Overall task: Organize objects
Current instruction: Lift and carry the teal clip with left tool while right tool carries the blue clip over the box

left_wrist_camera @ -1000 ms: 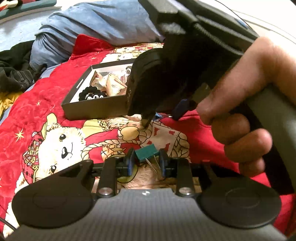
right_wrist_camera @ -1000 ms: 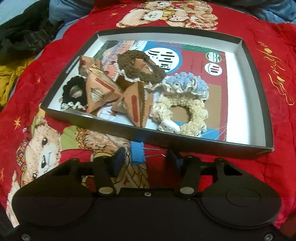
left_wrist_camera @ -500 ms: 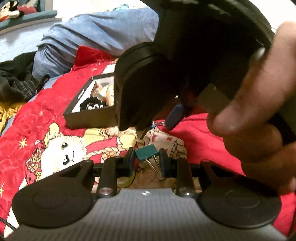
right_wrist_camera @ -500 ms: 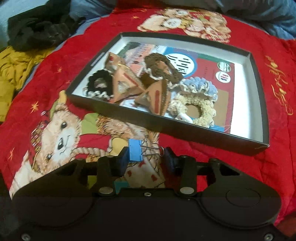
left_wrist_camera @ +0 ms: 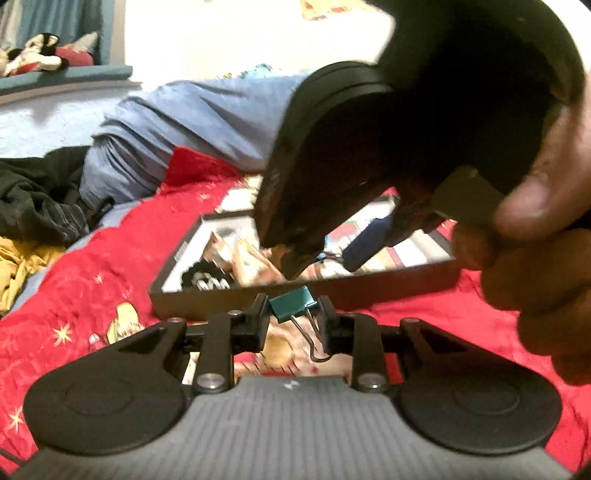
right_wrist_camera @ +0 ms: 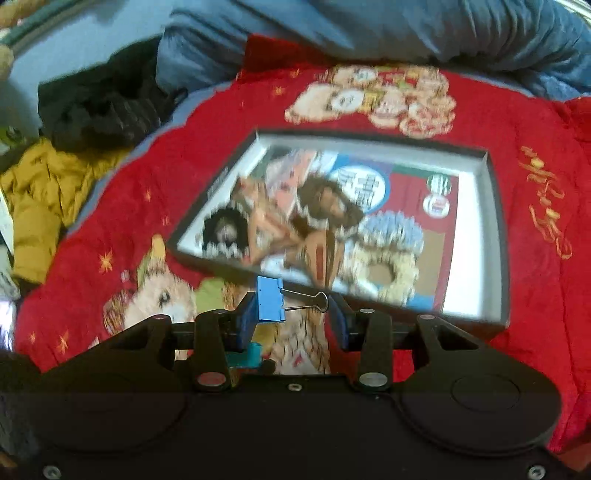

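Observation:
My left gripper (left_wrist_camera: 292,312) is shut on a green binder clip (left_wrist_camera: 293,303), wire handles hanging down toward the camera. My right gripper (right_wrist_camera: 291,308) is shut on a blue binder clip (right_wrist_camera: 270,299), its wire handles reaching to the right pad; it hangs above the red blanket, short of the tray. In the left wrist view the right gripper's black body (left_wrist_camera: 369,155) and a hand (left_wrist_camera: 535,236) loom close in front, covering much of the shallow dark tray (left_wrist_camera: 369,291). The tray (right_wrist_camera: 495,229) holds scrunchies and triangular paper packets.
A red blanket with bear pictures (right_wrist_camera: 535,332) lies under everything. Dark clothing (right_wrist_camera: 103,99) and a mustard garment (right_wrist_camera: 40,195) are piled at the left. A blue quilt (right_wrist_camera: 369,29) runs along the far side. A plush toy (left_wrist_camera: 37,57) sits on a ledge.
My right gripper has risen with the blue clip, so the tray looks smaller and farther away. In the left wrist view it has moved up and nearer. The green clip stays held.

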